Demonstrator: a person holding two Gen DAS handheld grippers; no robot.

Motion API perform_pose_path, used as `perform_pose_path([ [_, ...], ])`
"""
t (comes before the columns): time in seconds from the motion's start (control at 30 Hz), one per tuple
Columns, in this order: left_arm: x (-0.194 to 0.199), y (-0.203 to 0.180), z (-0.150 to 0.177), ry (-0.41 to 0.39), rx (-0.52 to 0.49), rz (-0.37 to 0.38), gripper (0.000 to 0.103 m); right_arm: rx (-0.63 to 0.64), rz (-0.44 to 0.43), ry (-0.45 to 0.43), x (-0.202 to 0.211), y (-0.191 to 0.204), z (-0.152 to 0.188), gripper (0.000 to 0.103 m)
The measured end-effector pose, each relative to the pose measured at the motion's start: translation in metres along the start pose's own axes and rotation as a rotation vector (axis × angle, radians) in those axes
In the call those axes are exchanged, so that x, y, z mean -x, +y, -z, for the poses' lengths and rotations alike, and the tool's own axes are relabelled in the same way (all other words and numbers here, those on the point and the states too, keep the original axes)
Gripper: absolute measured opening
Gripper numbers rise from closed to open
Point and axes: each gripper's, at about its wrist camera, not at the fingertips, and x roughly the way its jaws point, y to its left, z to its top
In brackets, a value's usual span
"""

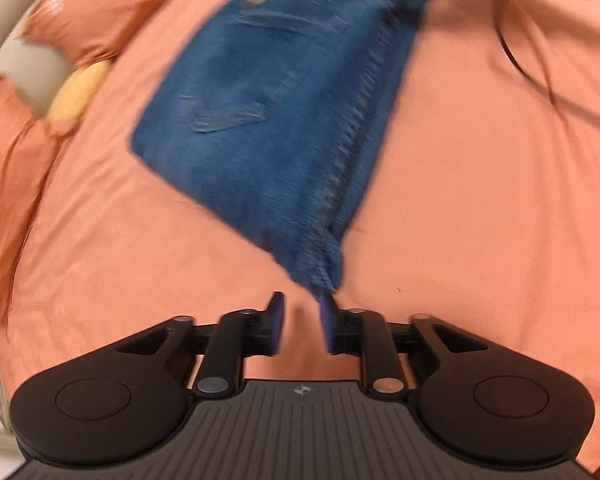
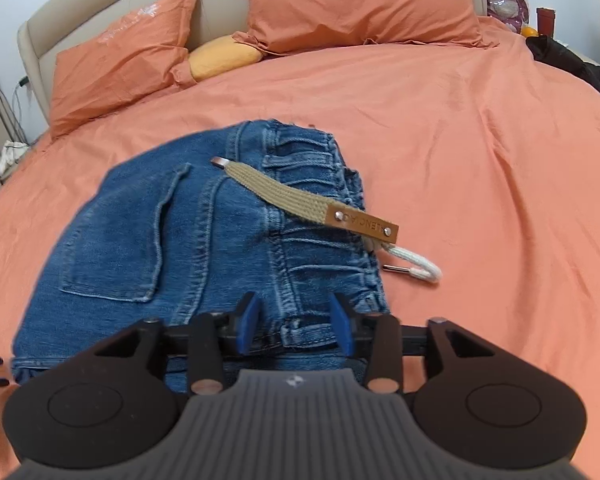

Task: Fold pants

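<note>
Both grippers, left (image 1: 302,322) and right (image 2: 296,322), are standing spread; jeans (image 2: 172,240) are lying at twelve o'clock on the bed (image 2: 480,152).

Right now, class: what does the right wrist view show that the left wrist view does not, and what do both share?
Only the right wrist view shows the tan strap lying across the jeans, its white cord loop, the back pocket in sharp detail, and the waistband between the right gripper's open fingers.

Only the left wrist view shows a bunched corner of the jeans at the left gripper's open fingers.

Both show the folded jeans, orange sheet, pillows and yellow cushion.
</note>
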Motion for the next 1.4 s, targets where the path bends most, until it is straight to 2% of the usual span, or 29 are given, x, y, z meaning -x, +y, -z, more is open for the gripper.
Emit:
perform_pose_path([
  [0.07,0.009,0.015,-0.005,-0.021,0.091,0.015,0.040,-0.010,-0.020,-0.005,0.006,0.003,-0.001,0.065],
  [0.2,0.020,0.038,-0.020,-0.051,0.233,-0.012,0.059,0.009,0.004,-0.036,0.021,0.007,0.001,0.071],
  [0.3,0.021,0.046,-0.029,-0.079,0.312,-0.036,0.067,-0.022,0.026,-0.053,0.027,0.000,0.003,0.082],
  [0.43,0.016,0.055,-0.041,-0.112,0.396,-0.043,0.070,-0.207,0.017,-0.044,0.026,-0.030,0.004,0.090],
  [0.5,0.009,0.061,-0.045,-0.126,0.456,-0.032,0.081,-0.320,-0.011,-0.033,0.022,-0.047,0.005,0.091],
  [0.53,0.006,0.064,-0.045,-0.134,0.482,-0.020,0.082,-0.366,-0.025,-0.025,0.020,-0.054,0.006,0.091],
  [0.7,-0.009,0.077,-0.049,-0.139,0.572,-0.007,0.082,-0.507,-0.114,0.037,0.004,-0.074,0.011,0.091],
  [0.8,-0.022,0.092,-0.045,-0.150,0.689,0.008,0.083,-0.548,-0.139,0.066,-0.006,-0.079,0.016,0.091],
  [1.0,-0.065,0.127,-0.027,-0.148,0.926,0.121,0.082,-0.617,-0.193,0.078,-0.024,-0.092,0.015,0.094],
  [1.17,-0.098,0.145,-0.011,-0.165,1.091,0.307,0.083,-0.576,-0.220,0.074,-0.036,-0.087,0.009,0.096],
  [1.23,-0.108,0.147,-0.008,-0.151,1.131,0.338,0.083,-0.549,-0.224,0.070,-0.040,-0.082,0.006,0.093],
  [1.27,-0.111,0.146,-0.006,-0.156,1.137,0.344,0.082,-0.533,-0.220,0.068,-0.042,-0.079,0.005,0.086],
  [1.33,-0.112,0.144,-0.003,-0.181,1.135,0.348,0.075,-0.528,-0.240,0.070,-0.044,-0.074,0.004,0.068],
  [1.37,-0.111,0.143,-0.002,-0.191,1.139,0.359,0.066,-0.541,-0.237,0.070,-0.046,-0.073,0.005,0.068],
  [1.4,-0.110,0.143,-0.002,-0.201,1.142,0.386,0.043,-0.541,-0.237,0.066,-0.046,-0.073,0.005,0.068],
])
